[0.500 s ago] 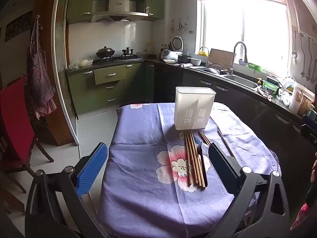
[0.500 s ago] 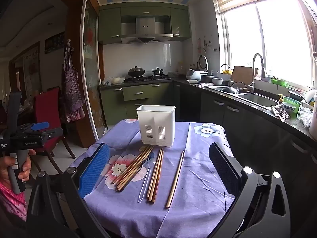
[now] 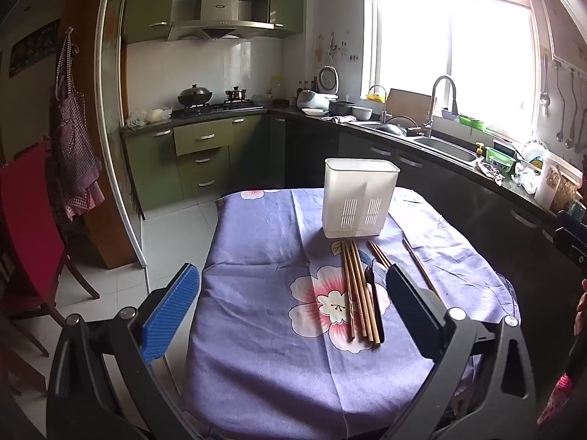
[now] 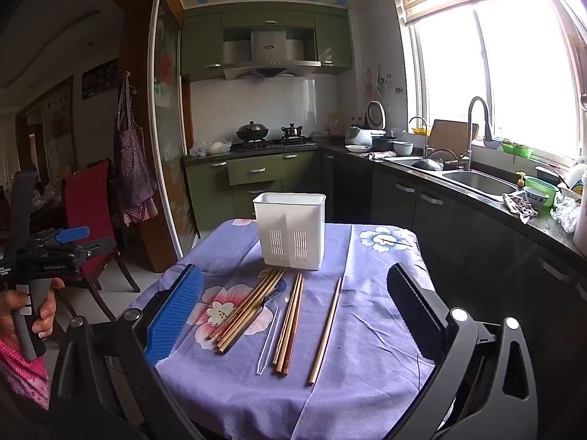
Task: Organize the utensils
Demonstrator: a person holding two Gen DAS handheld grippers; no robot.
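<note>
Hovering wide open and empty, right gripper (image 4: 293,315) and left gripper (image 3: 293,304) hang over the chopsticks (image 4: 249,310) lying w/ a black fork (image 4: 269,297) just before the white holder (image 4: 290,231). Best bet: approach crosswise, pinch one bundle mid-length, tip ends into a compartment.

Chopsticks (image 4: 253,308) before holder (image 4: 290,231)

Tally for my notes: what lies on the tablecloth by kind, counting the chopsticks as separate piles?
White holder: 1
Chopstick piles: 3 (left bundle, middle bundle, lone stick)
Dark fork: 1
Clear plastic utensil: 1
Total: 6
</note>
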